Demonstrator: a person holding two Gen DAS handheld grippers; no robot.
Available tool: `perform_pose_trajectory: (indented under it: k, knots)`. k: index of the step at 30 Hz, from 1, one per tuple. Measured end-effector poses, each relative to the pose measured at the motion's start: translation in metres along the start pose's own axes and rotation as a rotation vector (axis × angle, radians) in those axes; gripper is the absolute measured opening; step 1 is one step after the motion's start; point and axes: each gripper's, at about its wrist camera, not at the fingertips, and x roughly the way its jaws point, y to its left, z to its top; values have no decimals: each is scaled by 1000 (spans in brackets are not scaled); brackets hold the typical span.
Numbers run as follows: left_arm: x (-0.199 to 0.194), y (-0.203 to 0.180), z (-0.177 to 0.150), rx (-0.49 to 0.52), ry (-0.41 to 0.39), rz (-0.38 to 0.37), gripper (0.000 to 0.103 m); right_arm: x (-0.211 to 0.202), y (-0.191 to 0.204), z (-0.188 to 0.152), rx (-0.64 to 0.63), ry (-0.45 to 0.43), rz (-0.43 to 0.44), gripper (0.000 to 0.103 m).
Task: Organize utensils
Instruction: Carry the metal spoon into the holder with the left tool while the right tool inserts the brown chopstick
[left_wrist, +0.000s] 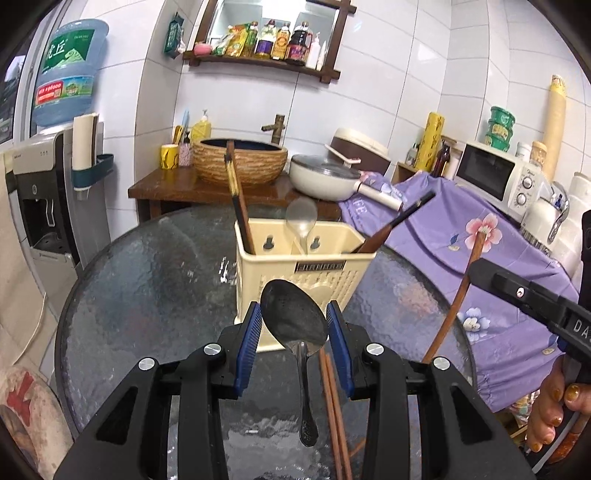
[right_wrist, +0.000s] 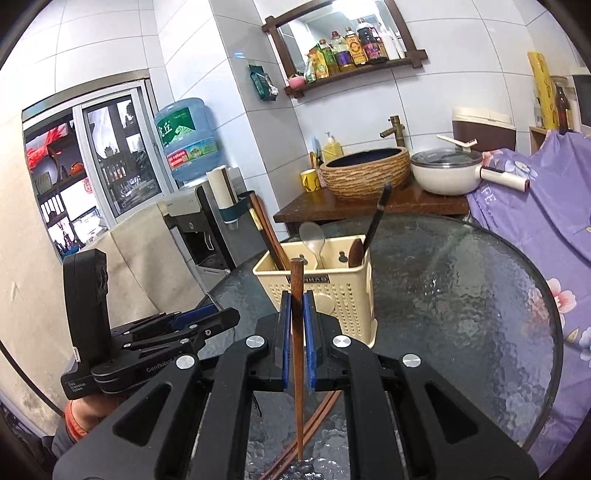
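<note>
Sorting loose utensils into the cream holder, sitting at centre frame on the glass table; already holding chopsticks at its left, a pale spoon at the middle and a dark-handled tool at the right. Gripping one wooden chopstick in the right gripper, pads clenched on it at lower centre of the right view, upper end reaching toward the holder's front wall. Hovering the left gripper with jaws spread and grasping nothing, framing the metal spoon lying below; two more chopsticks lying just beside the spoon handle. Judging the next move: raising the held chopstick above the rim, tipping it upright, dropping it into the left compartment.
</note>
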Motion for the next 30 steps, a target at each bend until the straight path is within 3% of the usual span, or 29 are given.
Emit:
perform_pose_trajectory:
  k: [8,17,23,27,30]
  knots:
    - [-12,-1,52,-13,-110,-2,36,-7,14,33,-45,-38,16,7]
    - [-1,5,136,-61,-247,43,36,-9,30,120,-79,-168,12,7]
    - [28,4,135,-18,-272,129,36,10,31,167,-73,-269,-59,7]
    - [44,7,117,-8,-238,142,36,33,25,167,-112,-295,-124,7]
    - [55,11,104,-14,-201,140,36,53,16,155,-104,-248,-129,7]
